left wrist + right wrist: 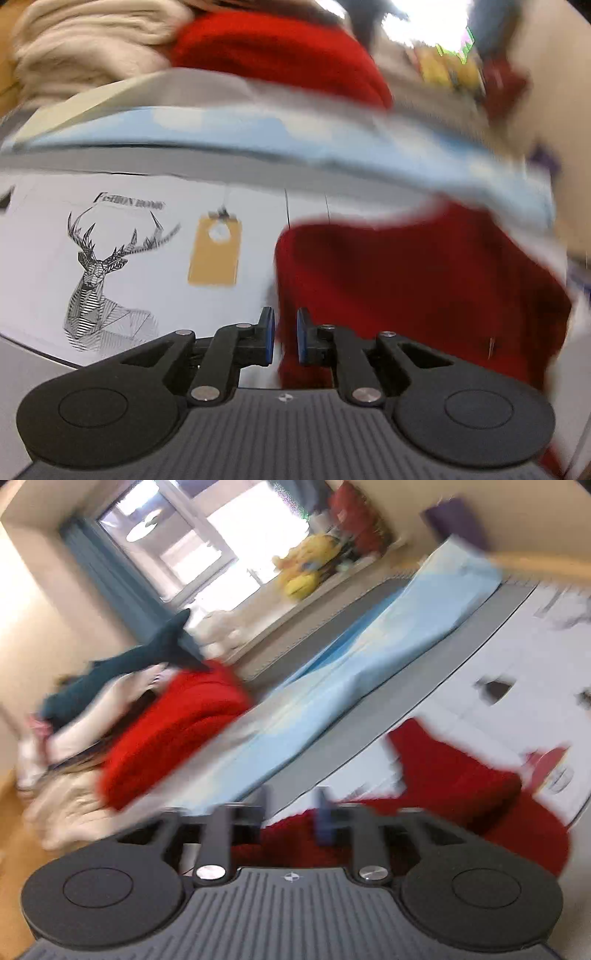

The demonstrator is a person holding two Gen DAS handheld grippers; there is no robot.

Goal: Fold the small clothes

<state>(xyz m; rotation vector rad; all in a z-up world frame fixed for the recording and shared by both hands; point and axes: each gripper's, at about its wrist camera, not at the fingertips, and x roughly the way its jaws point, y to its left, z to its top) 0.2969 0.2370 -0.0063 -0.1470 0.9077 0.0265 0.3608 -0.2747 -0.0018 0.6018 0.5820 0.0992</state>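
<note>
A small dark red garment (417, 288) lies on a white sheet with a deer print (92, 273). My left gripper (285, 339) hangs at the garment's left edge with its blue pads a narrow gap apart; red cloth shows in the gap. In the right wrist view the same red garment (454, 782) lies under my right gripper (293, 812). That view is blurred, its jaws stand apart, and red cloth lies between and below them.
A light blue cloth (295, 136) (369, 657) lies behind the white sheet. A pile of clothes with a bright red knit (177, 731) (280, 51) and cream fabric (88, 48) stands further back. A yellow tag (214, 254) lies on the sheet.
</note>
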